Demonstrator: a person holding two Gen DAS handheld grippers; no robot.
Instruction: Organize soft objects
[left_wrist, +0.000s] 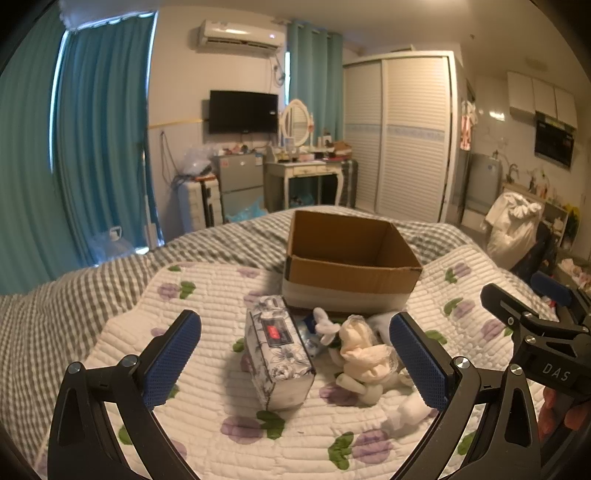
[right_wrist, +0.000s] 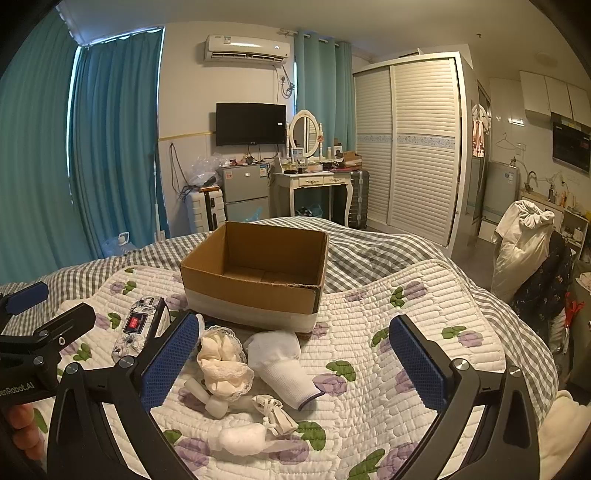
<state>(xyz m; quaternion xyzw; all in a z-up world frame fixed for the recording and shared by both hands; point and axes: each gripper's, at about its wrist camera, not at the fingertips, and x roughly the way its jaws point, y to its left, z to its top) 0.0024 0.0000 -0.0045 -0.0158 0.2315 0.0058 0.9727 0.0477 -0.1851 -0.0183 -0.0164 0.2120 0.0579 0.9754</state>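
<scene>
Left wrist view
- Left gripper (left_wrist: 295, 363): jaws spread wide, holding nothing; blue textured pads either side of the pile on the bed.
- Floral box (left_wrist: 279, 354): grey-white flower print with a red label on a dark panel; lies flat, long axis running from near the camera away toward the cardboard box, between the pads but touching neither.
- Cream cloth bundle (left_wrist: 360, 349): crumpled, frilled, just right of the floral box, resting on a white plush toy (left_wrist: 364, 386) whose shape is hard to make out, possibly an animal with limbs splayed.
- Cardboard box (left_wrist: 351, 275): open top, brown walls, pale tape band round its base; sits on the quilt (left_wrist: 207, 306) behind the soft things.
- Right gripper (left_wrist: 532, 314): seen at the right edge, black frame with a blue pad.

Right wrist view
- Right gripper (right_wrist: 295, 363): jaws spread wide, nothing between them.
- White sock (right_wrist: 282, 363): ribbed, dark-edged cuff pointing toward the camera and right, toe end toward the cardboard box (right_wrist: 255, 291); long axis diagonal.
- Cream cloth bundle (right_wrist: 221, 363): just left of the sock, beside the left pad.
- Small drawstring pouch (right_wrist: 275, 413): pale, wrinkled, in front of the sock.
- White rolled wad (right_wrist: 242, 439): nearest the camera, long axis roughly left-right.
- Floral box (right_wrist: 142, 326): far left, long axis angled away and rightward.
- Left gripper (right_wrist: 40, 314): at the left edge.
</scene>
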